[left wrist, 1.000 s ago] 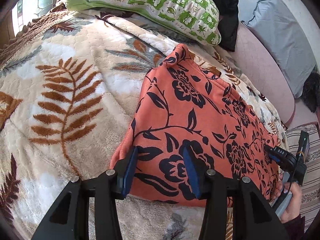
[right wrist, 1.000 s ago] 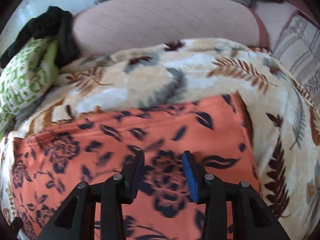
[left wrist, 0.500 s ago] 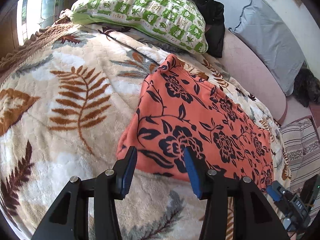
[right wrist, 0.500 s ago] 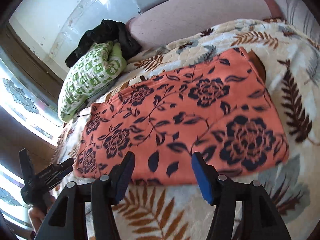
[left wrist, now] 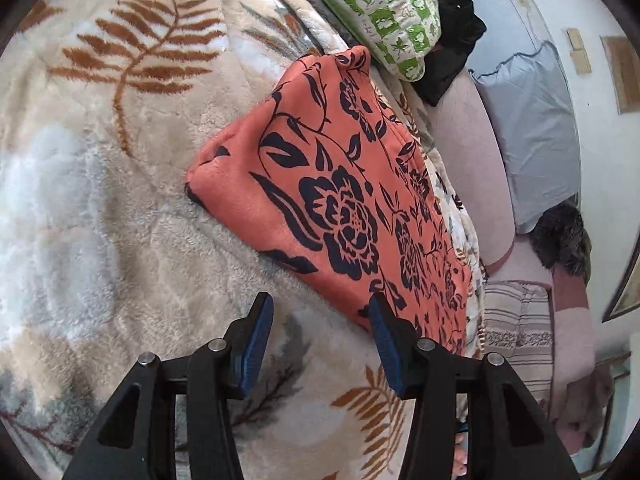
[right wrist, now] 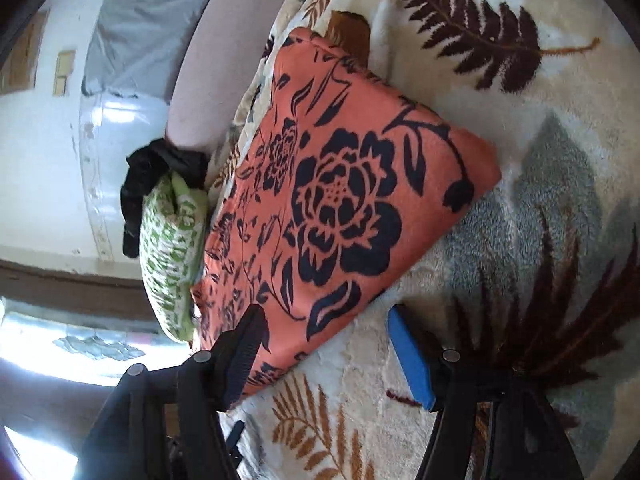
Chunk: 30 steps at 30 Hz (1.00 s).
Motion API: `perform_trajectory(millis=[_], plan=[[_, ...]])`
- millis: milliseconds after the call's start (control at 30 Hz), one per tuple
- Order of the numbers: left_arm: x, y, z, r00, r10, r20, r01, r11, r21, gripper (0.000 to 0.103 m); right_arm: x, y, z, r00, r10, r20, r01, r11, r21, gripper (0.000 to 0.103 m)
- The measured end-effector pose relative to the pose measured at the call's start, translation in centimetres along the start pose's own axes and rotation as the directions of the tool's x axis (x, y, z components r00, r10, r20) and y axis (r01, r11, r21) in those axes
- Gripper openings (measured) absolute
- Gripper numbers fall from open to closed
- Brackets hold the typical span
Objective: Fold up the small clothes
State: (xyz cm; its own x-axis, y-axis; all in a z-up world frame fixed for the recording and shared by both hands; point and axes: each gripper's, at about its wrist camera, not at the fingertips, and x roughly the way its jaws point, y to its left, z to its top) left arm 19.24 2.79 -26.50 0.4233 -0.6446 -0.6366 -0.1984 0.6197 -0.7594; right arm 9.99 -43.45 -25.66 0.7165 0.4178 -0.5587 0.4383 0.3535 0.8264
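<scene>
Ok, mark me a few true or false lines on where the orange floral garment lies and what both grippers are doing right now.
1. The orange garment with dark blue flowers lies flat on the cream fern-print fleece blanket. True.
2. The left gripper is clamped on the garment. False: its jaws stand open, nothing pinched.
3. The right gripper has open jaws at the garment's near edge. True; they have just been opening.
4. A green-and-white patterned pillow lies on top of the garment. False: it sits beyond the far corner.
</scene>
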Motion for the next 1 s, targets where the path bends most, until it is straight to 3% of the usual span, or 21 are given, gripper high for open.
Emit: perform_trajectory(millis=[133,400,467,500,533,567,733,1000], plan=[[1.4,0.8,1.5,0.998,-0.057,0.019,0.059,0.993,-0.098,0.051,0.6,-0.4,1.3,0.997,0.063,0.038,-0.066,0.996,0.055,0.07],[2.1,0.4,2.4,0.993,-0.065,0.097,0.078,0.987,-0.141,0.048,2.1,-0.1,3.1,0.988,0.116,0.102,-0.125,0.988,0.09,0.069],[2.0,0.4,2.5,0.993,-0.033,0.117,0.049,0.99,-0.133,0.031,2.5,0.3,3.5,0.985,0.113,0.127,-0.123,0.99,0.07,0.064],[2.2,0.3,2.4,0.992,-0.018,0.125,0.035,0.991,-0.131,0.027,2.7,0.6,3.6,0.985,0.094,0.142,-0.101,0.994,0.047,0.056],[2.2,0.4,2.4,0.991,-0.014,0.132,0.031,0.991,-0.131,0.024,3.0,0.9,3.8,0.987,0.053,0.154,-0.057,0.998,0.02,0.033],[2.1,0.3,2.3,0.99,-0.011,0.14,0.029,0.992,-0.125,0.022,3.3,0.9,4.0,0.987,0.001,0.162,-0.001,1.0,0.0,0.023],[1.7,-0.8,2.1,0.983,0.017,0.185,-0.007,0.998,-0.058,0.016,2.9,2.8,3.4,0.971,-0.067,0.23,0.091,0.991,-0.096,0.019],[-0.7,-2.1,1.0,0.971,0.039,0.236,-0.045,0.999,0.022,0.01,-0.1,5.8,1.3,0.931,-0.107,0.35,0.2,0.95,-0.241,0.013]])
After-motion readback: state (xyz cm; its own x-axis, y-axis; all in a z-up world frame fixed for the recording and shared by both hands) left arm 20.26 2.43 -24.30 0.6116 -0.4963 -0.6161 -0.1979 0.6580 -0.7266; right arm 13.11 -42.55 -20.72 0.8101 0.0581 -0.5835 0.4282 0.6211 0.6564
